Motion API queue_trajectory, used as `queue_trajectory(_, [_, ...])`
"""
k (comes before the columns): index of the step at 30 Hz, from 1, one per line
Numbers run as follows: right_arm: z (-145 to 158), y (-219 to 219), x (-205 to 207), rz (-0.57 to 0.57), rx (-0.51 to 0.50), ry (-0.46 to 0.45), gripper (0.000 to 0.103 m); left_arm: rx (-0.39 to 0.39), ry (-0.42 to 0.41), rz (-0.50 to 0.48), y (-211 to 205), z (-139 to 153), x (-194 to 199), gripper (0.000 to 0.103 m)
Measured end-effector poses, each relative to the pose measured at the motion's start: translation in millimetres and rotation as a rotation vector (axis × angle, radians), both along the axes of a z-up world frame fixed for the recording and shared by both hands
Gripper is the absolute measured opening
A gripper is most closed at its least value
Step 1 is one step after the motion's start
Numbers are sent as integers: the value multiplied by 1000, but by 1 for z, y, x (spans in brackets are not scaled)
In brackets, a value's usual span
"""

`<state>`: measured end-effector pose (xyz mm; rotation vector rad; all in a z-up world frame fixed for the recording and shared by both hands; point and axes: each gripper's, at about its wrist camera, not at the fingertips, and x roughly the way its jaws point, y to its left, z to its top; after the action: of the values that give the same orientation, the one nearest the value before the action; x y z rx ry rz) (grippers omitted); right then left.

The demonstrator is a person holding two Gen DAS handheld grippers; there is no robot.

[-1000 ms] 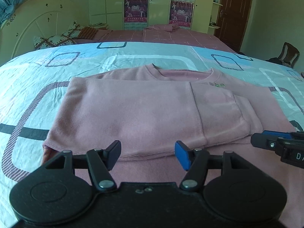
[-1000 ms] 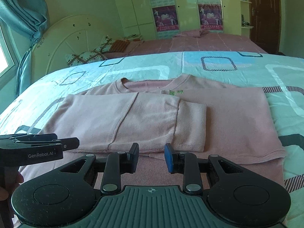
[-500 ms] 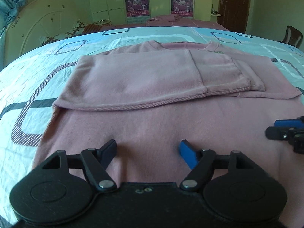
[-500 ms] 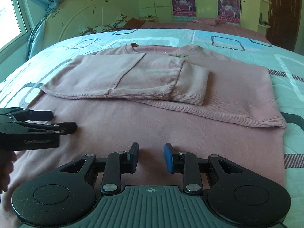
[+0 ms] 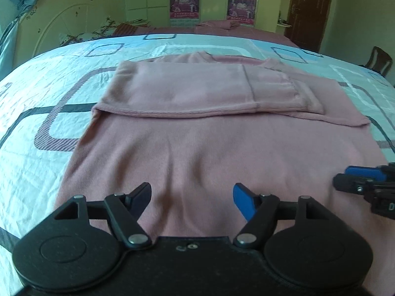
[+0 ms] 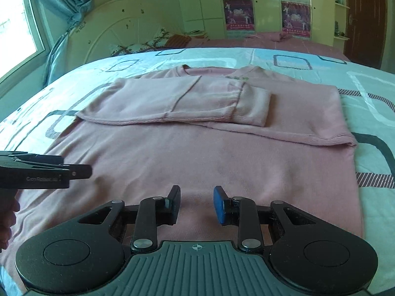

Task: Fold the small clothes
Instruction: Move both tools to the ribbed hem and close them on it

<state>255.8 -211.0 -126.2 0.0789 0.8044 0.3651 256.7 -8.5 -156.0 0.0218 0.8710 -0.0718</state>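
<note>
The pink sweater (image 6: 197,148) lies flat on the bed (image 6: 370,93), filling mid-frame, both sleeves folded across its chest. The left gripper (image 5: 192,194) hovers over the hem at the lower centre, jaws closing with nothing between them. The right gripper (image 6: 196,203) hangs likewise, jaws narrowly parted, empty. Risks: a shallow pinch catches one layer only; uneven lifting skews the fold; dragging dislodges the sleeves.

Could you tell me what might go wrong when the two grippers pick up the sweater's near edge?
The folded sleeves lie loose on the pink sweater and could slide when it is lifted. The left gripper, closing with nothing between its jaws, and the narrower right gripper might pinch the bedsheet too.
</note>
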Motion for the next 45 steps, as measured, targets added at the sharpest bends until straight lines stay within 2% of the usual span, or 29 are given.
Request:
queue_trajectory(4, [-2, 29, -26, 20, -33, 6, 29, 12, 7, -58, -1, -9, -25, 71])
queue_trajectory(7, [-15, 36, -42, -14, -112, 30, 29, 32, 6, -64, 15, -18, -43, 73])
queue_trajectory(10, [-20, 22, -59, -74, -168, 17, 29, 32, 3, -51, 30, -16, -54, 74])
queue_trajectory(14, [-20, -6, -77, -169, -197, 30, 29, 35, 2, -38, 46, -14, -65, 74])
queue_trajectory(19, [-19, -16, -95, -227, -236, 32, 29, 36, 9, -22, 55, -11, -75, 73])
queue_trajectory(23, [-12, -14, -108, -250, -234, 29, 30, 22, 17, -11, 58, -8, -80, 72])
queue_trajectory(27, [-6, -14, -120, -288, -160, 9, 30, 4, 22, 1, 61, -6, -84, 74])
queue_trajectory(31, [-13, -10, -126, -281, -202, 28, 30, 4, 24, -2, 63, -5, -91, 76])
queue_trajectory(36, [-3, -20, -141, -325, -185, 8, 30, -9, 6, 23, 76, 3, -106, 82])
queue_trajectory(38, [-2, -26, -147, -345, -189, 10, 34, -13, 1, 38, 84, 5, -112, 81])
queue_trajectory(40, [0, -32, -153, -367, -189, 7, 45, -21, 0, 48, 93, 6, -117, 81])
queue_trajectory(45, [4, -44, -166, -407, -200, 6, 45, -57, 25, 89, 118, 3, -128, 77])
